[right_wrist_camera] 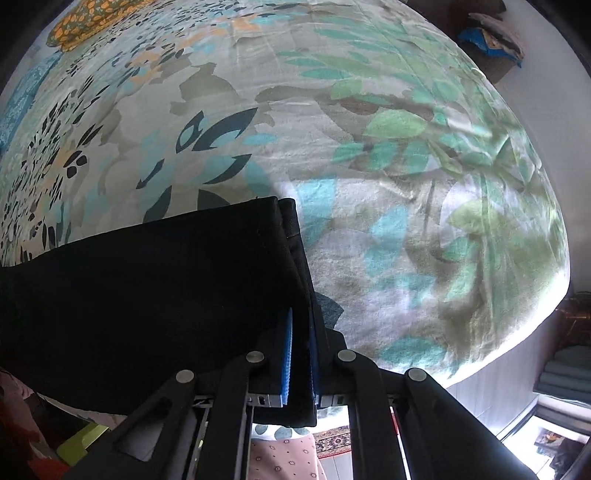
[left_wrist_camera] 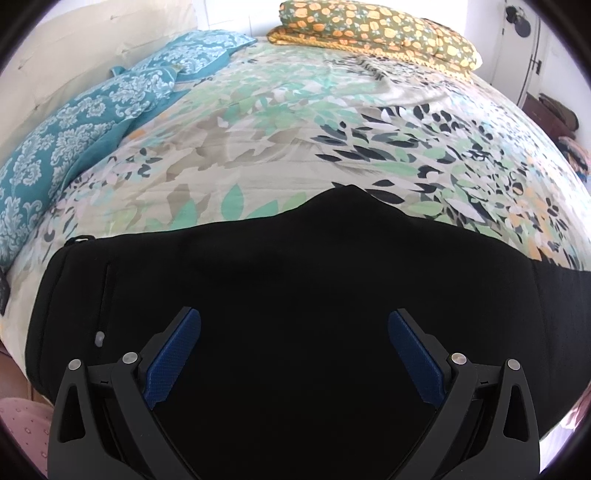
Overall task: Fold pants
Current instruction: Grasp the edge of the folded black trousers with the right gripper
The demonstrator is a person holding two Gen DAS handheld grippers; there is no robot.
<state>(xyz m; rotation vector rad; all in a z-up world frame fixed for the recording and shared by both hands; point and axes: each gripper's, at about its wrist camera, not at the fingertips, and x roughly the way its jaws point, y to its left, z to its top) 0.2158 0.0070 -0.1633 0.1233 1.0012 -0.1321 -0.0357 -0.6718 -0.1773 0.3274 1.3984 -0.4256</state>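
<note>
Black pants (left_wrist_camera: 258, 288) lie spread on a leaf-patterned bedspread (left_wrist_camera: 258, 147). In the left wrist view my left gripper (left_wrist_camera: 294, 321) hovers over the dark cloth with its blue pads (left_wrist_camera: 177, 354) wide apart and nothing pinched between them. In the right wrist view the pants (right_wrist_camera: 147, 288) stretch to the left, and their hem end (right_wrist_camera: 291, 236) runs down between the blue pads (right_wrist_camera: 287, 354) of my right gripper (right_wrist_camera: 301, 325), which is shut on that edge of the cloth.
Teal patterned pillows (left_wrist_camera: 92, 125) lie along the bed's left side by a cream headboard (left_wrist_camera: 92, 40). A folded orange-flowered blanket (left_wrist_camera: 376, 29) sits at the far end. The bed's edge (right_wrist_camera: 517, 332) drops off to the right, with floor and a rug (right_wrist_camera: 332, 441) below.
</note>
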